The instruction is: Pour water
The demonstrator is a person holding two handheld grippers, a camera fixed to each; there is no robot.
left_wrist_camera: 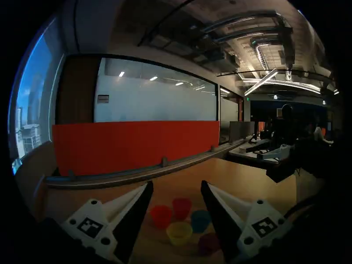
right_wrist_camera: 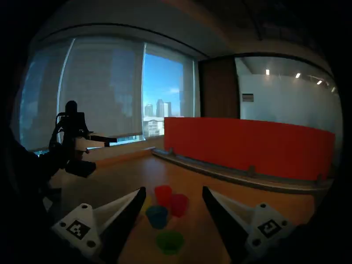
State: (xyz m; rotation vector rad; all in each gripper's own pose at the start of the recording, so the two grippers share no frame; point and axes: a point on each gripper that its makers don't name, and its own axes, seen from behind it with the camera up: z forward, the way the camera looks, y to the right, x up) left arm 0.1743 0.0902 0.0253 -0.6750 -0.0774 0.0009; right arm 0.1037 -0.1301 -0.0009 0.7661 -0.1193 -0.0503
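1. Left hand-held gripper [left_wrist_camera: 176,183]: fingers were spread wide, empty, touching nothing.
2. Right hand-held gripper [right_wrist_camera: 174,189]: likewise stood wide open and empty.
3. Cluster of small coloured cups [left_wrist_camera: 179,233]: stood upright on the table [left_wrist_camera: 246,176], just ahead of and below both grippers, framed between each pair of fingers; neither gripper appeared clearly nearer.
4. Orange partition [left_wrist_camera: 132,145]: ran along the table's far edge.

An orange divider [left_wrist_camera: 132,145] edges the wooden table [left_wrist_camera: 246,176], with a window [right_wrist_camera: 163,101] showing city towers.
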